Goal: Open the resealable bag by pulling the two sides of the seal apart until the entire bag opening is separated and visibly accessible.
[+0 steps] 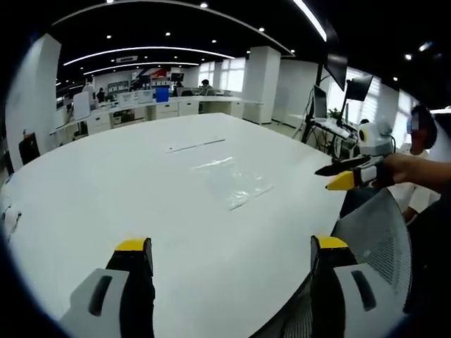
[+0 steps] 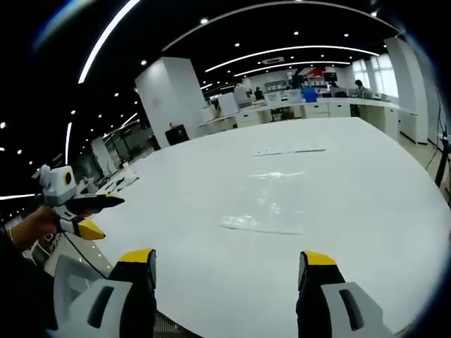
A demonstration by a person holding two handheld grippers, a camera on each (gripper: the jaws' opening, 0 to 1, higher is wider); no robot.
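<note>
Nearest the lens in the left gripper view, the left gripper [image 1: 229,255] rose from the bottom edge as two grey jaws with yellow tips, spread wide apart and holding nothing. Ahead of those jaws stretched the broad white round-edged table [image 1: 106,190], and on it, well forward and slightly right of the gap between the jaws, lay the clear plastic resealable bag [image 1: 236,179], flat and apart from both tools; whether its seal was closed could not be told. Beyond the bag lay a thin pale strip [image 1: 196,145] on the tabletop. To the right of the left gripper, beside the table's edge, stood a grey mesh-backed chair [image 1: 377,236]. Above that chair the right gripper [image 1: 337,176] entered from the right, carried in a person's hand [image 1: 402,169], its black and yellow fingers pointing toward the bag. In the right gripper view, the right gripper [image 2: 229,264] likewise showed two yellow-tipped jaws standing wide apart and empty, with the bag [image 2: 271,204] lying ahead, roughly between the jaw lines, and the strip [image 2: 289,150] farther on. At that view's left, the left gripper [image 2: 99,215] was held off the table's edge in a hand [image 2: 35,222]. White office desks [image 1: 169,107] lined the far background.
</note>
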